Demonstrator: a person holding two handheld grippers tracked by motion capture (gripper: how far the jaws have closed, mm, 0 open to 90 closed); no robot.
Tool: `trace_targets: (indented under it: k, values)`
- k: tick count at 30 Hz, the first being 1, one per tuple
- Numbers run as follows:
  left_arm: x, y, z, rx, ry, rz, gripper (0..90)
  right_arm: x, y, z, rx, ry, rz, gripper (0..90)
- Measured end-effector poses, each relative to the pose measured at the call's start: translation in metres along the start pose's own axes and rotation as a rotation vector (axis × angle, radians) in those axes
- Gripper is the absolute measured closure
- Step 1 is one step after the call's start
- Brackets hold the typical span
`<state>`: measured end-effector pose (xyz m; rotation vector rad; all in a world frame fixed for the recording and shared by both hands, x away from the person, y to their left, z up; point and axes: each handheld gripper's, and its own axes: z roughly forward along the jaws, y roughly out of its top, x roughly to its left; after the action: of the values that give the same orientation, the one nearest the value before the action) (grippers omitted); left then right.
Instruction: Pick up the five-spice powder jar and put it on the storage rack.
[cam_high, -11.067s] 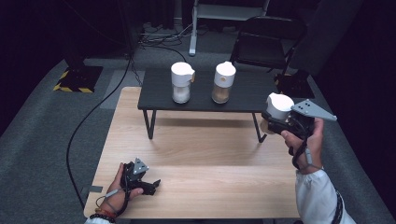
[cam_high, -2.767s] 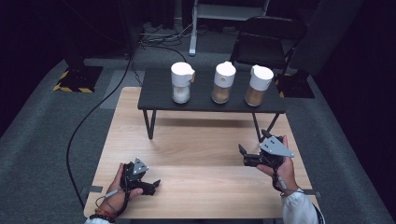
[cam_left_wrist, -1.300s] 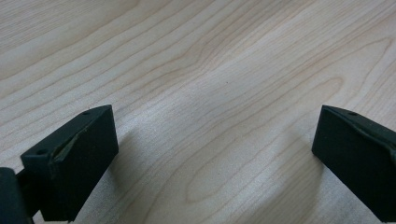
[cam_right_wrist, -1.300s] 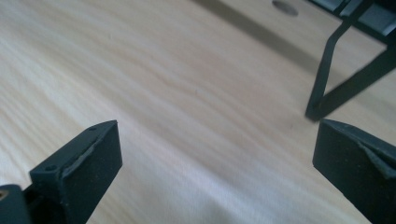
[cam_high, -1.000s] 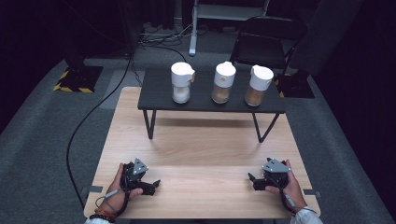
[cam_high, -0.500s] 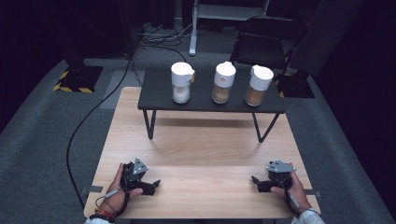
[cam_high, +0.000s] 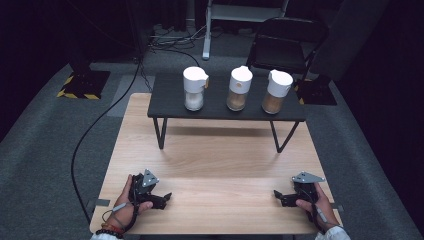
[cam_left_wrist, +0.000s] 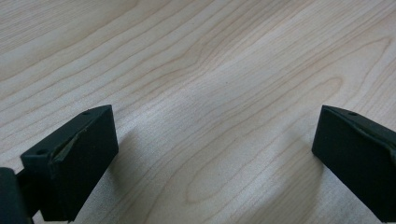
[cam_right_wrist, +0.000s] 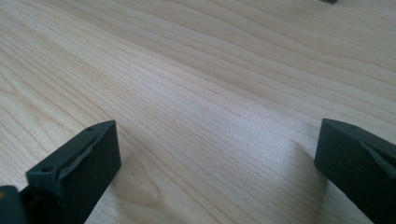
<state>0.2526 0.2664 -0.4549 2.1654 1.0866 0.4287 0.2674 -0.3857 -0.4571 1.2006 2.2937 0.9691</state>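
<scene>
- Since eleven seconds back, my right gripper (cam_high: 280, 196) has come down from beside the dark shelf to the near right corner of the table (cam_high: 220, 160), and the third jar it carried then now stands on that shelf; my left gripper (cam_high: 165, 198) has kept its place at the near left corner.
- The table is pale wood, and both gripper views look along its bare grain.
- The low black shelf (cam_high: 225, 107) stands on thin legs across the table's far edge.
- Three white-lidded jars stand in a row on it, apart from one another: the left jar (cam_high: 194, 88) with a white filling, the middle jar (cam_high: 240, 88) with a tan one, and the right jar (cam_high: 276, 92), also tan, near the shelf's right end. All are well apart from both grippers.
- My right gripper rests on the wood, held in my right hand (cam_high: 316, 202), its jaws spread wide with nothing between them.
- My left gripper lies in my left hand (cam_high: 129, 204), jaws likewise spread over bare wood, pointing toward the table's middle.
</scene>
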Motion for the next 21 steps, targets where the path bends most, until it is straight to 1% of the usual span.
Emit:
trace_targets:
  k: [21]
  values:
    - [0.0007, 0.0005, 0.0003, 0.001, -0.003, 0.002, 0.1, -0.0013, 0.0001, 0.0001, 0.001, 0.004, -0.001, 0.0]
